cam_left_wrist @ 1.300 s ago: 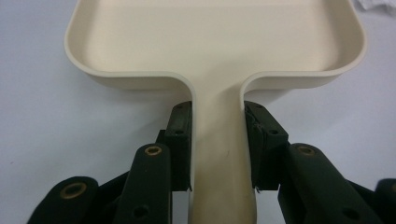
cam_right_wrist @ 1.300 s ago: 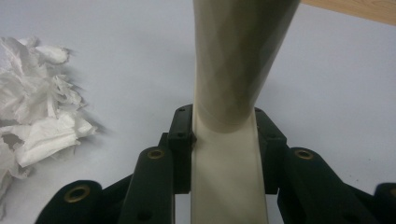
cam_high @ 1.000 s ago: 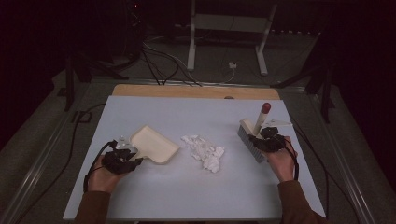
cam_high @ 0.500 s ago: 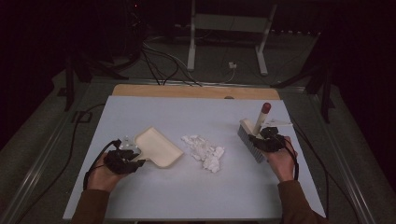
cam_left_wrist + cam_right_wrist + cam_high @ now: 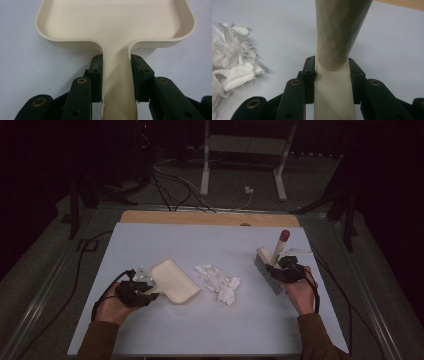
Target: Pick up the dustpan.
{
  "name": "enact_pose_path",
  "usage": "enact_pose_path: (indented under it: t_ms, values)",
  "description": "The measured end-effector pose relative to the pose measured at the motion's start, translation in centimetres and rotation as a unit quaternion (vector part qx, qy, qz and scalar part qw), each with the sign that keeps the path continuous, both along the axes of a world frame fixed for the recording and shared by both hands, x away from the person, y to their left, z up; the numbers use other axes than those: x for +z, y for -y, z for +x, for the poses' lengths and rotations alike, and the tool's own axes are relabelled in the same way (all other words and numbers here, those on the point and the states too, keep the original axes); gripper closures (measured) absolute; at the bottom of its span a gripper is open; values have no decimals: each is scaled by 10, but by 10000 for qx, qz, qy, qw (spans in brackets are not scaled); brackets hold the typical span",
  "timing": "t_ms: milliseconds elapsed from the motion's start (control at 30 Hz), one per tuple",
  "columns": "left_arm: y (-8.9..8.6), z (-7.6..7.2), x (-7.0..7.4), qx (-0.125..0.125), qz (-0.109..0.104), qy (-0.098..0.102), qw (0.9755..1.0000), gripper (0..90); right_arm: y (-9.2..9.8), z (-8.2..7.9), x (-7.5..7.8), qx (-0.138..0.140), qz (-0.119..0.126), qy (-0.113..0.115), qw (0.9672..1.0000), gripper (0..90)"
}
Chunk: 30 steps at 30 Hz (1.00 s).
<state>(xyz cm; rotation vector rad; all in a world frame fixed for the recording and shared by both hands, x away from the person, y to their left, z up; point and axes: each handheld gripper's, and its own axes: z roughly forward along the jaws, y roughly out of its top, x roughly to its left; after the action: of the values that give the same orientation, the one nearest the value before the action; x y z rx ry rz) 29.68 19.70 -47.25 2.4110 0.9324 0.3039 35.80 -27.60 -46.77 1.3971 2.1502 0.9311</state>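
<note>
My left gripper (image 5: 116, 77) pinches the dustpan (image 5: 115, 22) handle, my right gripper (image 5: 332, 80) clamps the brush (image 5: 270, 265); the torn paper (image 5: 218, 282) lies between them.

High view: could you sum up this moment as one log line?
left gripper: shut on dustpan handle | right gripper: shut on brush handle | torn paper: between them, untouched

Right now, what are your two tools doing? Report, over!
Left tool shut on dustpan handle. Right tool shut on brush handle. Paper scraps lie between them on the table. Nothing in the way.
</note>
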Motion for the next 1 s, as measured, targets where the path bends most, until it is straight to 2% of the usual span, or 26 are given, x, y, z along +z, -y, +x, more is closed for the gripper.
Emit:
enact_pose_path:
  t_ms: [367, 700, 1000]
  values:
    - [6, -1, -2, -226, 20, -57, 9997, 671, -2, 1, 0, -24, 37, -22, 10000, 671]
    - [13, 0, -2, -283, 38, -20, 9996, 671, -5, 1, 1, -14, 16, -34, 10000, 671]
    - [20, 0, -5, -436, 60, -76, 9990, 671, -6, 0, 1, -22, 19, -42, 10000, 671]
